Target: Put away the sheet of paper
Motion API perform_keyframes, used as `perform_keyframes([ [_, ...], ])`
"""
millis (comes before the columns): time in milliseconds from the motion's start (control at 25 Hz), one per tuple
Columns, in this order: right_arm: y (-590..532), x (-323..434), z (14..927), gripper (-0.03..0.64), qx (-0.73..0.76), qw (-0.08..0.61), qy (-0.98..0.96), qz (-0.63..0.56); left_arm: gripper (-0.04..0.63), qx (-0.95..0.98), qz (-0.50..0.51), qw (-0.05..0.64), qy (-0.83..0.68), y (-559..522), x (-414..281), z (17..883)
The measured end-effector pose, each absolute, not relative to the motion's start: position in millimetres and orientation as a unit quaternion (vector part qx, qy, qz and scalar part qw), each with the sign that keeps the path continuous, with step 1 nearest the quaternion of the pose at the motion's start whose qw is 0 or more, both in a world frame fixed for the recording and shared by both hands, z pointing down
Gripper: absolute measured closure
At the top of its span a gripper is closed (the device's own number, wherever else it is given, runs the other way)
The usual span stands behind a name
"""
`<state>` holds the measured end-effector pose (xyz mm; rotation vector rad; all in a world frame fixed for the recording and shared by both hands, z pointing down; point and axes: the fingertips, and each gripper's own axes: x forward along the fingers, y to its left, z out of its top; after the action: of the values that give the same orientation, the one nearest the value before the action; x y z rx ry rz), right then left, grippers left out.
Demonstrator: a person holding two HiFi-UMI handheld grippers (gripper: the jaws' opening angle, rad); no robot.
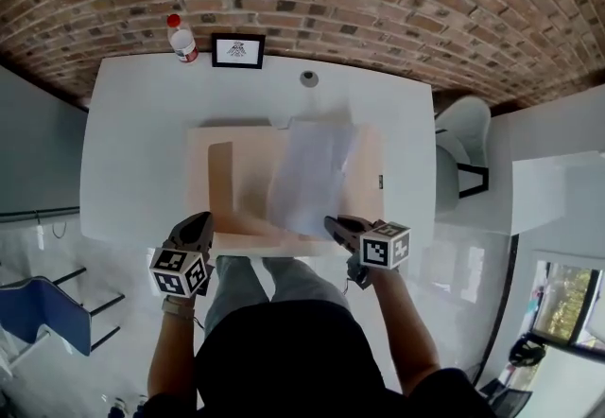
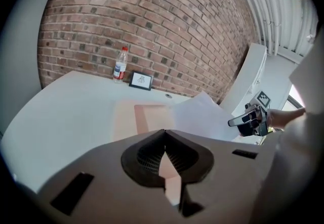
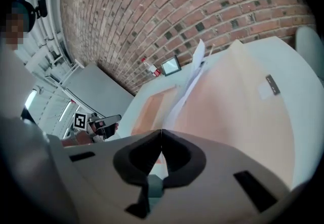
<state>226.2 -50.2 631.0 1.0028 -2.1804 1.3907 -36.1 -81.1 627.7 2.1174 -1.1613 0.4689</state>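
Note:
An open peach folder [image 1: 241, 170] lies flat on the white table [image 1: 132, 142]. The white sheet of paper [image 1: 310, 175] slants up over the folder's right half, its near corner pinched in my right gripper [image 1: 333, 222], which is shut on it. In the right gripper view the sheet [image 3: 185, 91] rises edge-on from the closed tips [image 3: 161, 131]. My left gripper [image 1: 201, 220] hovers by the folder's front left corner, shut, with nothing seen between its tips [image 2: 164, 132]. The left gripper view shows the lifted sheet [image 2: 202, 116] and the right gripper [image 2: 243, 120].
A plastic bottle [image 1: 181, 38] with a red cap and a small picture frame [image 1: 237, 50] stand at the table's far edge by the brick wall. A small round grey object [image 1: 309, 78] sits behind the folder. A white chair [image 1: 461, 151] stands on the right, a blue chair [image 1: 47, 312] on the left.

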Motion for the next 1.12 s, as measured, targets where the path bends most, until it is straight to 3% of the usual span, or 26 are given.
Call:
perform_keyframes([
  [560, -23, 276, 704, 0.607, 0.458, 0.258, -0.687, 0.502, 0.592, 0.776, 0.286, 0.350, -0.440, -44, -57, 710],
  [1120, -52, 204, 730, 0.607, 0.432, 0.253, -0.692, 0.520, 0.592, 0.773, 0.265, 0.379, -0.434, -45, -59, 714],
])
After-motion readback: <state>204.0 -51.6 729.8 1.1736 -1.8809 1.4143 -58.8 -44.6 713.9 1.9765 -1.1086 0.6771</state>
